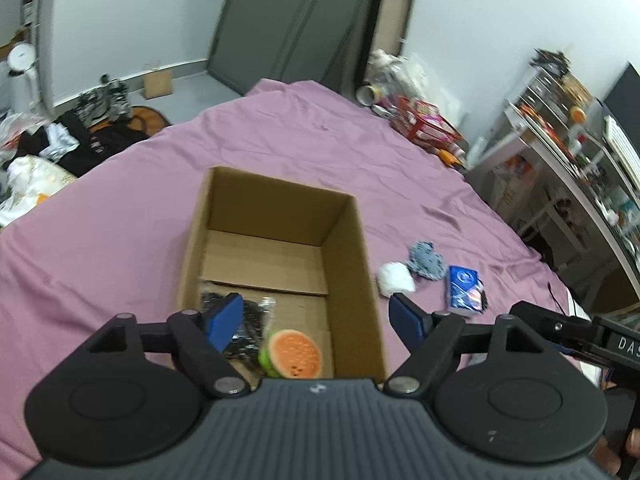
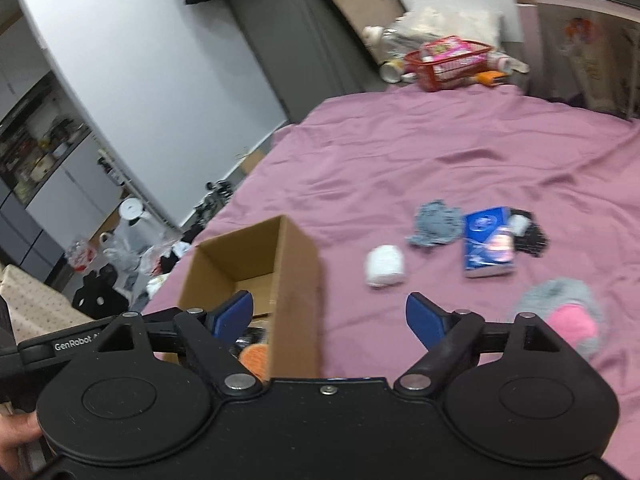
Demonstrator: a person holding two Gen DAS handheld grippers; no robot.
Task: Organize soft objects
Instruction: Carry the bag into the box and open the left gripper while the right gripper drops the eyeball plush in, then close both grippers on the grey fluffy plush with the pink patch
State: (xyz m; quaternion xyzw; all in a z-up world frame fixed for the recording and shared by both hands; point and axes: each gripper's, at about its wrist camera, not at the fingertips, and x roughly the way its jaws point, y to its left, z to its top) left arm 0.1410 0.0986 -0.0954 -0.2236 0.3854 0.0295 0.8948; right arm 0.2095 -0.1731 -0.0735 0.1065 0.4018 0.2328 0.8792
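An open cardboard box [image 1: 348, 248] [image 2: 296, 276] stands on the purple bed sheet [image 1: 120, 240]. Inside its near end lie a burger-shaped soft toy [image 1: 294, 354] [image 2: 256, 356] and a black packet [image 1: 244, 328]. My left gripper [image 1: 316, 320] hovers open above the box's near end, holding nothing. Right of the box lie a white sock roll [image 1: 396, 278] [image 2: 384, 266], a grey cloth [image 1: 426, 260] [image 2: 436, 224], a blue tissue pack [image 1: 464, 290] [image 2: 488, 242], a black item [image 2: 528, 232] and a grey-and-pink plush [image 2: 568, 316]. My right gripper [image 2: 330, 316] is open, near the box's right wall.
A red basket [image 1: 424, 124] [image 2: 448, 62] and clutter sit at the bed's far edge. Shelves [image 1: 560, 148] stand to the right of the bed. Clothes and bags [image 1: 60, 140] cover the floor at left. A dark board [image 1: 296, 24] leans on the far wall.
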